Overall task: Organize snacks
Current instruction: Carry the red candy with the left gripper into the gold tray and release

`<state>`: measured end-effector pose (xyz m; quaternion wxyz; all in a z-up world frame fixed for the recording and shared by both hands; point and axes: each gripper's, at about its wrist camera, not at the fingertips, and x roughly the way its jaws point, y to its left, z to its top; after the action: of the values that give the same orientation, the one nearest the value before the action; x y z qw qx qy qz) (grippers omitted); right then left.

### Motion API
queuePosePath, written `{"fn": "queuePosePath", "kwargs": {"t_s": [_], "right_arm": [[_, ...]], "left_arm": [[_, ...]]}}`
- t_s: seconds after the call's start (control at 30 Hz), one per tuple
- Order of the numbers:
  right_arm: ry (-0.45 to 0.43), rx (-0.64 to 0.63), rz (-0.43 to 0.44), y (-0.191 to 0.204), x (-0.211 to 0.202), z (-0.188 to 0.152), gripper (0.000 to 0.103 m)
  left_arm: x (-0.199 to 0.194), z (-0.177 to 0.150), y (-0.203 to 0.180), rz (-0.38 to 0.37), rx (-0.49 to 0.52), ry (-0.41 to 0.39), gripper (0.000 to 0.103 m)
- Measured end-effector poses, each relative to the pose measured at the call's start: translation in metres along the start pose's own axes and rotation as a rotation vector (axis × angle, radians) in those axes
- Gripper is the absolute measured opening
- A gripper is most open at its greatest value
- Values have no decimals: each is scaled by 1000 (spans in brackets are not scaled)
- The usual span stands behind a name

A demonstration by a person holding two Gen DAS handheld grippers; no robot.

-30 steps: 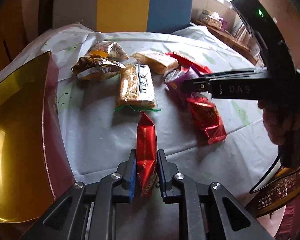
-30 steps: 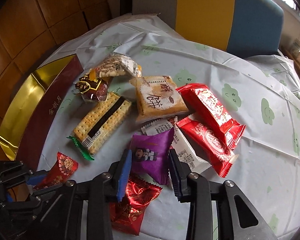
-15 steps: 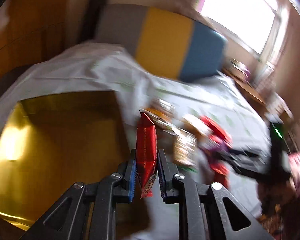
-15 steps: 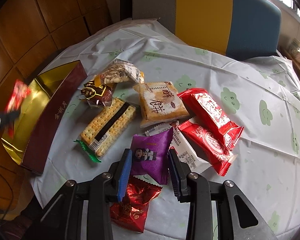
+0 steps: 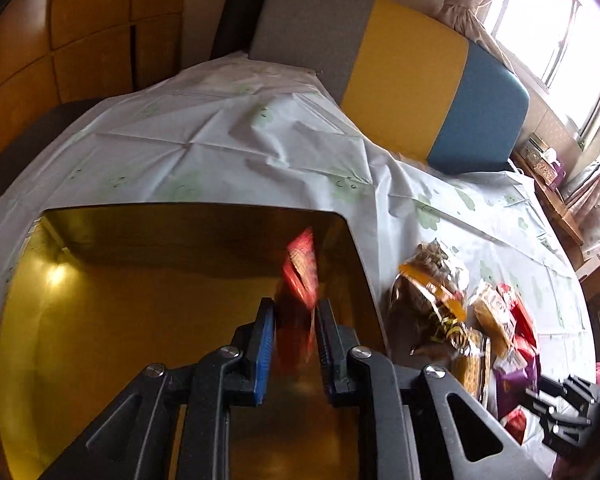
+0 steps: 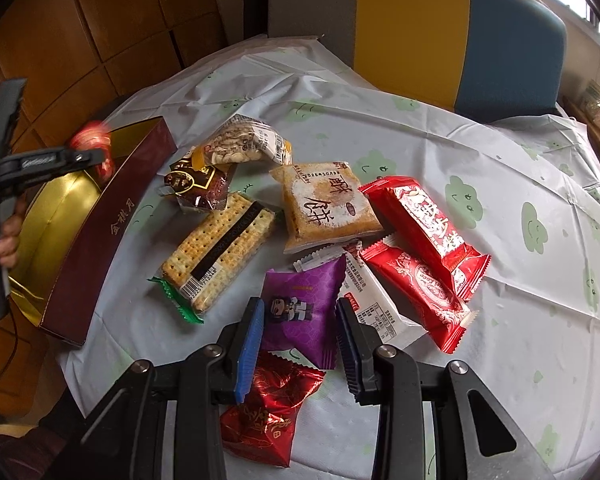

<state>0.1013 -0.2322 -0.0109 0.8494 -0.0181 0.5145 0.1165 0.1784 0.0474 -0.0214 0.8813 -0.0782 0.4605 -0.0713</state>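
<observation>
My left gripper (image 5: 294,320) hangs over the gold inside of the maroon box (image 5: 140,320). Its jaws are opening, and a blurred small red packet (image 5: 300,268) sits loosely between them, tilting off the tips. From the right wrist view, that left gripper (image 6: 96,156) and the red packet (image 6: 94,140) are above the box (image 6: 100,224) at the far left. My right gripper (image 6: 298,320) hovers open over a purple packet (image 6: 304,308) that lies on the table under its fingers.
Snacks are heaped on the white tablecloth (image 6: 500,160): a cracker pack (image 6: 220,248), a pastry pack (image 6: 324,204), two red packs (image 6: 424,220), a white pack (image 6: 372,304), a red foil packet (image 6: 268,408) and brown packets (image 6: 196,184). A chair (image 6: 420,20) stands behind.
My left gripper carried the small red packet from the table to above the gold box, and its jaws have parted around it. The right gripper has kept still.
</observation>
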Motion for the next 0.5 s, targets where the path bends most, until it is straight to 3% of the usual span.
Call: {"fn": "queuePosePath", "kwargs": {"t_s": [0.2, 0.5], "right_arm": [[-4, -1, -12, -1, 1, 0, 35], [-17, -7, -18, 0, -3, 0, 31]], "left_arm": [[6, 0, -3, 28, -16, 4, 27], [-34, -41, -4, 117, 28, -22, 28]]}}
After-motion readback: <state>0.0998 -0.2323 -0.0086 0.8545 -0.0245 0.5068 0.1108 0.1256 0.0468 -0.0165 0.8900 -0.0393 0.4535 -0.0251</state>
